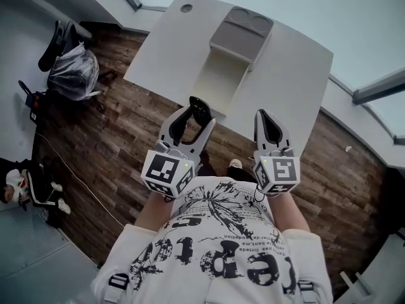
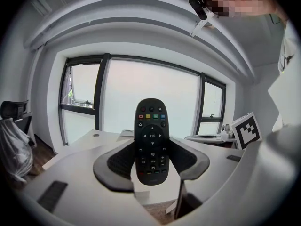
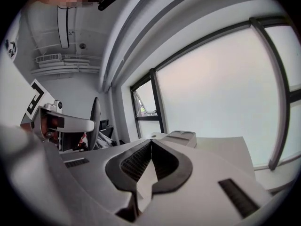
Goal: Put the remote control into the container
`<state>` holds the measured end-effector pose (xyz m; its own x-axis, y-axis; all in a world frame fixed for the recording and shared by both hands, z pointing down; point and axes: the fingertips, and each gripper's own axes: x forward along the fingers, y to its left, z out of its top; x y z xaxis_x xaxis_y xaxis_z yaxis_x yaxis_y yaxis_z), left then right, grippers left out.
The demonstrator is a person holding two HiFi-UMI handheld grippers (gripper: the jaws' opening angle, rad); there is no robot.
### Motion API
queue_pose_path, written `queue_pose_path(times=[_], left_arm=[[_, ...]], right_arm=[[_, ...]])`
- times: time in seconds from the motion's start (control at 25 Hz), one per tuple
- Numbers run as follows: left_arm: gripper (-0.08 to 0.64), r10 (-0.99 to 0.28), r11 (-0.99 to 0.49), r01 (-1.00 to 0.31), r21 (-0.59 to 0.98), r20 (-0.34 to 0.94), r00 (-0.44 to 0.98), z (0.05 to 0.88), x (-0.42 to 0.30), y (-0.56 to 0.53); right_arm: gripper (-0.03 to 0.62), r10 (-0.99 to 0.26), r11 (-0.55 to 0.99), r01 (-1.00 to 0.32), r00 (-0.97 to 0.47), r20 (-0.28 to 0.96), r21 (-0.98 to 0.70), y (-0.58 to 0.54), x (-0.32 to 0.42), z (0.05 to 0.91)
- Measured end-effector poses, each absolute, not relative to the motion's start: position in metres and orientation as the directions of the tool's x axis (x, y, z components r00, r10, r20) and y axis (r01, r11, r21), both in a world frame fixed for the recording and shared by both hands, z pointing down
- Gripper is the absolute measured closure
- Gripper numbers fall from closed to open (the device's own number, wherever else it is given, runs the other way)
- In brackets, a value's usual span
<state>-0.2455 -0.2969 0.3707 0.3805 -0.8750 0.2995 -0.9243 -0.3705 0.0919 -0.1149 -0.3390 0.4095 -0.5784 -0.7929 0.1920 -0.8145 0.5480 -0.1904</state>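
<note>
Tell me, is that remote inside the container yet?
Out. The remote sits clamped in the left gripper, short of the container on the table.

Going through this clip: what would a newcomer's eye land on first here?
The black remote control stands upright, clamped in the left gripper, held above the wooden floor short of the table edge. Ahead, on the white table, sits the open-topped container. The right gripper is shut on nothing.

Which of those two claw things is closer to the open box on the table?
Left. The left gripper, holding the remote control, hangs at the near corner of the container; the right gripper, shut and empty, sits off to its right.
</note>
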Motion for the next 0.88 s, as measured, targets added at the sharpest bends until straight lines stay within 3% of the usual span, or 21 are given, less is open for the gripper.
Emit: queue_pose_path(times=[0.24, 0.56, 0.88], left_arm=[[0.331, -0.814, -0.478, -0.869, 0.127, 0.307, 0.493, 0.379, -0.265, -0.351], [0.331, -0.618, -0.67, -0.717, 0.194, 0.389, 0.683, 0.416, -0.279, -0.417], [0.331, -0.441, -0.745, -0.636, 0.202, 0.566, 0.696, 0.489, -0.282, -0.437]], right_arm=[[0.588, -0.862, 0.44, -0.883, -0.466, 0.2, -0.164, -0.377, -0.128, 0.406], [0.588, -0.923, 0.259, -0.954, -0.29, 0.253, -0.15, -0.417, -0.174, 0.415], [0.588, -0.922, 0.111, -0.978, -0.167, 0.349, -0.175, -0.427, -0.177, 0.45]])
